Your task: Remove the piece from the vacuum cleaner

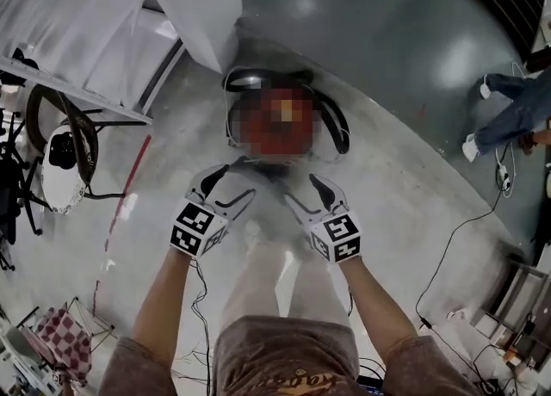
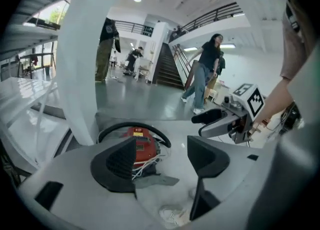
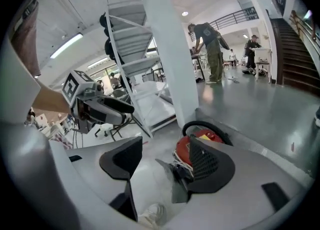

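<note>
Two hand-held grippers, each carrying a white cube with black square markers, hang side by side in the lower middle of the head view above a grey polished floor (image 1: 405,170). The left gripper (image 1: 231,186) has its black ribbed fingers (image 2: 122,161) spread wide apart with nothing clamped; only bare floor and the machine beyond show through the gap. The right gripper (image 1: 306,196) stands the same way, its fingers (image 3: 210,161) wide apart and empty. Both point toward the round red vacuum cleaner (image 2: 142,141), which sits on the floor just ahead of them, in the centre of the head view, where a mosaic patch covers most of it. A black hose (image 1: 336,123) curves round the machine's far side. At its near side lies a tangle of white cord (image 2: 147,164), and right against that a flat grey angular piece (image 2: 152,179) rests on the floor, reaching toward the person; whether it is joined to the machine cannot be told. Neither gripper touches the machine, the cord or the grey piece. A white shoe (image 2: 172,216) shows at the bottom edge of both gripper views. A broad white pillar (image 2: 85,64) rises just behind the machine, at the left of the left gripper view. A person in jeans (image 2: 207,69) walks across the hall in the upper right of that view, well apart.
</note>
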### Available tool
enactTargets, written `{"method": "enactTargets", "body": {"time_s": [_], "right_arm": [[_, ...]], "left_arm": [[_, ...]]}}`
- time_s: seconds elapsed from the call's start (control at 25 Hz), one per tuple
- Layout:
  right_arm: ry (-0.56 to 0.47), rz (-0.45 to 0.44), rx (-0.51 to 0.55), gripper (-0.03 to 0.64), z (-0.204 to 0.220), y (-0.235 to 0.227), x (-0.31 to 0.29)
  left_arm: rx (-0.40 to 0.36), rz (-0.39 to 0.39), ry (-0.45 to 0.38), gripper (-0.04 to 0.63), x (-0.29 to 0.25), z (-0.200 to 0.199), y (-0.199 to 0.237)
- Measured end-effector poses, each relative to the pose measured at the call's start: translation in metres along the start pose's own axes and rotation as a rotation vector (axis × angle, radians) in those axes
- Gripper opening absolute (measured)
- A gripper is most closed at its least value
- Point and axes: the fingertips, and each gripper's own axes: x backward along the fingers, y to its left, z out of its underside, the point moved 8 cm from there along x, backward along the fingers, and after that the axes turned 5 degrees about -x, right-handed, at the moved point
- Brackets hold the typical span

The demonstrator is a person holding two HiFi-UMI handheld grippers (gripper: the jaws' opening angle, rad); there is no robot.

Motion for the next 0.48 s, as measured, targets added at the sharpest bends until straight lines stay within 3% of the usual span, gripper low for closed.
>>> {"method": "enactTargets", "body": {"time_s": [0.2,0.48], "right_arm": [[0.143,-0.025,0.031,0.261,0.064,-0.014,-0.058],[0.268,-0.039,0.033,0.261,0.134,-0.027,-0.121]], "left_arm": [[-0.047,0.077,0.123,0.304,-0.063,0.059,0.012],[-0.158,0.216,0.260,0.304,-0.136,0.126,0.027]]}}
